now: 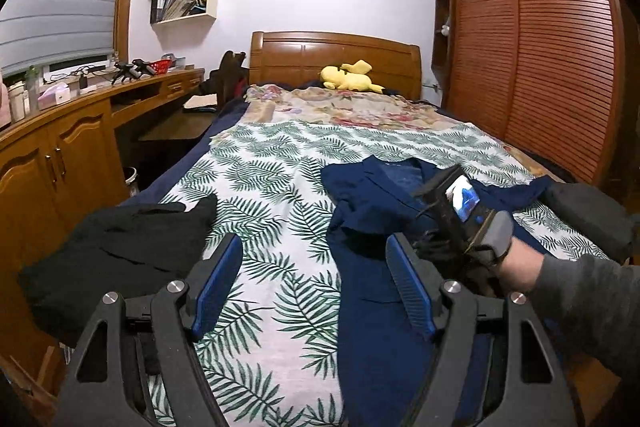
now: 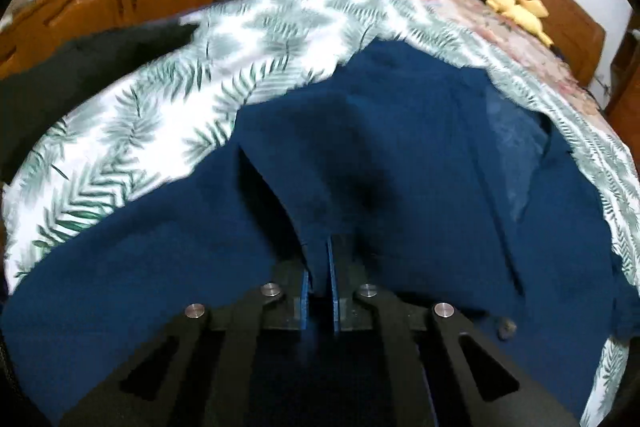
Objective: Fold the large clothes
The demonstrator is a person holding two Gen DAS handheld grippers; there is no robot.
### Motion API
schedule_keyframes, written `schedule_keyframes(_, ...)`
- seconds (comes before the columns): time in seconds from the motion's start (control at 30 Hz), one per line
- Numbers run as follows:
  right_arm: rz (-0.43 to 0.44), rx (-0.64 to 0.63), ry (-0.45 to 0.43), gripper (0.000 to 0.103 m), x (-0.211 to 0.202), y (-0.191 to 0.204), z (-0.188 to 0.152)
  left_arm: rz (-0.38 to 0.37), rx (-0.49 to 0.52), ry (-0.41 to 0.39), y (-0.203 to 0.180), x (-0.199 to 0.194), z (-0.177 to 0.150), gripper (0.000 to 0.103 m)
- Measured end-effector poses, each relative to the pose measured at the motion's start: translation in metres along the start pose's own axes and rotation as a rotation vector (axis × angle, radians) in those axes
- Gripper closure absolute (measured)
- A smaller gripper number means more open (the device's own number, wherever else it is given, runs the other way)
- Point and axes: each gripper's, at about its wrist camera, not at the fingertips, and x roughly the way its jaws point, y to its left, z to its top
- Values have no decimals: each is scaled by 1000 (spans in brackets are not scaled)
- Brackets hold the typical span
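Where navy jacket (image 2: 400, 155) lies: leaf-print bed (image 1: 264, 187), wood wardrobe (image 1: 536, 51) nr.

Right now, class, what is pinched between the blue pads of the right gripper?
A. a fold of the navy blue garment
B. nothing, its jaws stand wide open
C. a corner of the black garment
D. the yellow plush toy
A: in the right wrist view the right gripper has its pads nearly together with a ridge of the navy blue garment rising from between them.

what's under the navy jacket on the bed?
The leaf-print sheet shows all around the navy jacket, so it lies on that. Whatever else is beneath is covered by the cloth.
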Motion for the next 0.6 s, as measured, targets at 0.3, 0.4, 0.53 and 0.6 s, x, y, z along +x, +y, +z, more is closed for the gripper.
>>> schedule_keyframes(0.3, 23, 119, -233, 96, -117, -43, -34, -31, 40, 27, -28, 13, -1, 28)
schedule_keyframes(0.4, 44, 161, -267, 96, -147, -49, -60, -43, 53, 28, -37, 14, 0, 28)
schedule_keyframes(0.53, 27, 205, -314, 96, -176, -45, -93, -52, 62, 27, -46, 15, 0, 28)
schedule_keyframes(0.6, 3, 263, -338, 96, -187, -50, -111, -52, 68, 32, -49, 17, 1, 28)
